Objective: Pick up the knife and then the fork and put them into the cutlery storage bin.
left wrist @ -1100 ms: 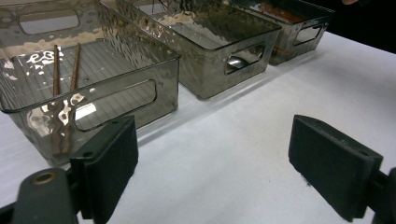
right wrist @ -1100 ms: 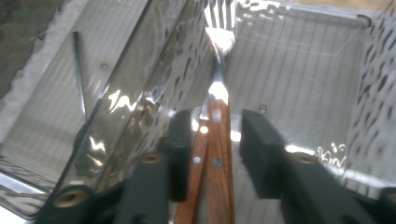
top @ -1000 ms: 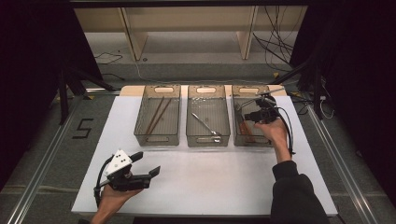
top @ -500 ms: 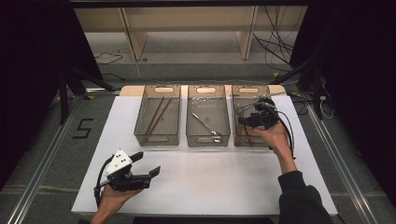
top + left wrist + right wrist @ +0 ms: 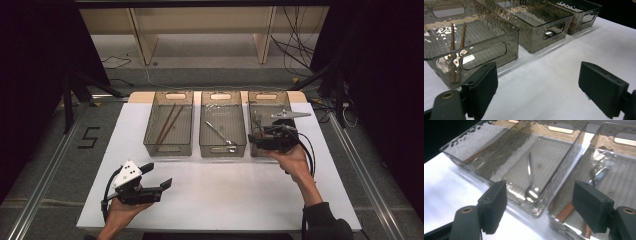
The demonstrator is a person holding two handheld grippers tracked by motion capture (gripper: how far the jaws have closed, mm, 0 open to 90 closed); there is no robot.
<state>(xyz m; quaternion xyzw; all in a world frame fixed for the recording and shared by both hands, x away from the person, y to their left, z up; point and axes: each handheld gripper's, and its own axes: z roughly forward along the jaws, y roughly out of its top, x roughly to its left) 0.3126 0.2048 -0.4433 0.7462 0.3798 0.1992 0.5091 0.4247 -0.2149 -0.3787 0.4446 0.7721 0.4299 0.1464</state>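
Three clear plastic bins sit in a row at the far side of the white table (image 5: 225, 195). The left bin (image 5: 169, 125) holds a pair of brown chopsticks (image 5: 167, 122), the middle bin (image 5: 222, 125) a metal spoon (image 5: 220, 133), and the right bin (image 5: 267, 107) a fork (image 5: 599, 173). The right gripper (image 5: 260, 137) hangs over the right bin's near end, jaws wide apart and holding nothing. The left gripper (image 5: 159, 175) is well apart from the bins, above bare table at the near left, jaws likewise spread.
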